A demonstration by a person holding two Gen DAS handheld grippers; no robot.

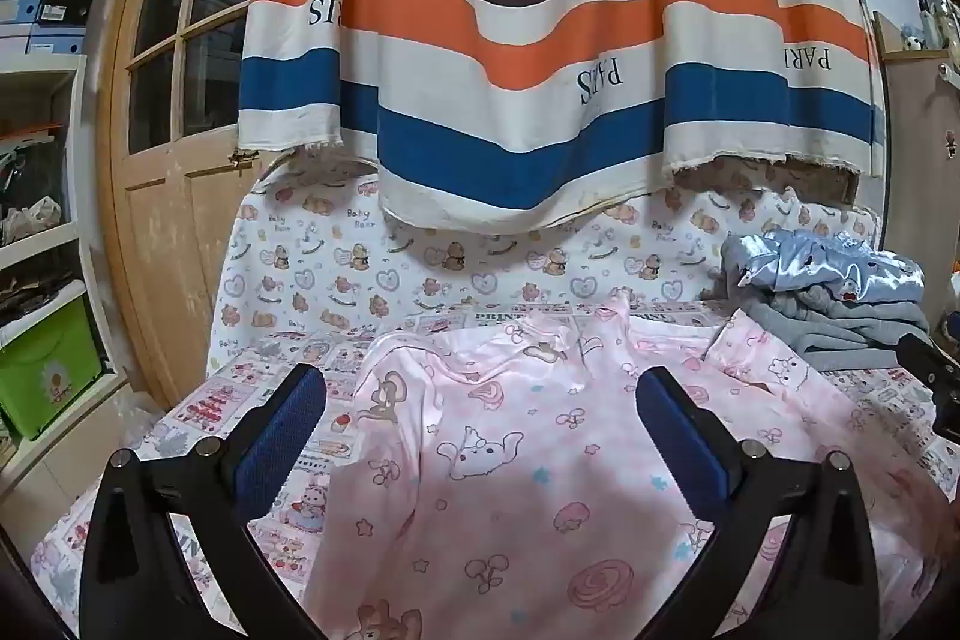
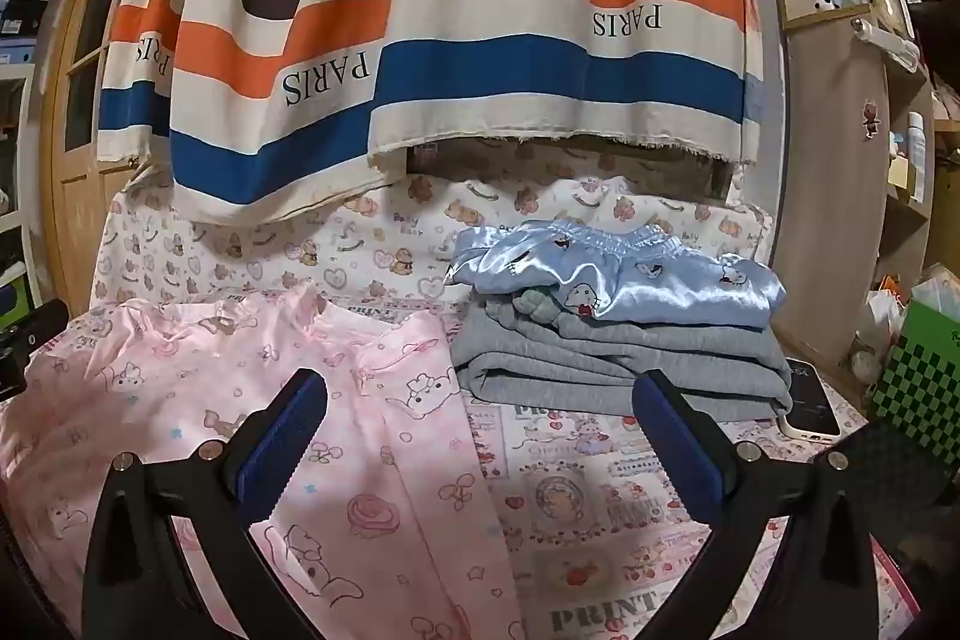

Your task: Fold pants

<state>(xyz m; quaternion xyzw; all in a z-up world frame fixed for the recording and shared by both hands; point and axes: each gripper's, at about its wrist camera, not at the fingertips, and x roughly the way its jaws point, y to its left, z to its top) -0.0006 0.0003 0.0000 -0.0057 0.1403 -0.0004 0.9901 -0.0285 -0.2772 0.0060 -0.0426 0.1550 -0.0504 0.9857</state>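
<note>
Printed cover [image 2: 600, 508] spread over worktop, nearest camera. Left gripper [image 1: 480, 430] and right gripper [image 2: 480, 430]: fingers spread wide, holding nothing. Pink pants [image 1: 510, 460] lay flat, slightly rumpled, beneath left gripper. Judged light, limp, somewhat slippery; best pinched at waistband or hem. Beyond: folded grey garment [image 2: 612, 370], blue satin garment [image 2: 618, 274] stacked on it. Striped curtain [image 1: 540, 40] behind.

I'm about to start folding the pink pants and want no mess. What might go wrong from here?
1. The pink pants lie wrinkled and bunched at the top, so a fold now may lock in creases.
2. The folded stack, blue satin pants on grey pants, sits just beside them; a sweeping right gripper might topple it.
3. A phone lies near the stack and might get dragged.
</note>
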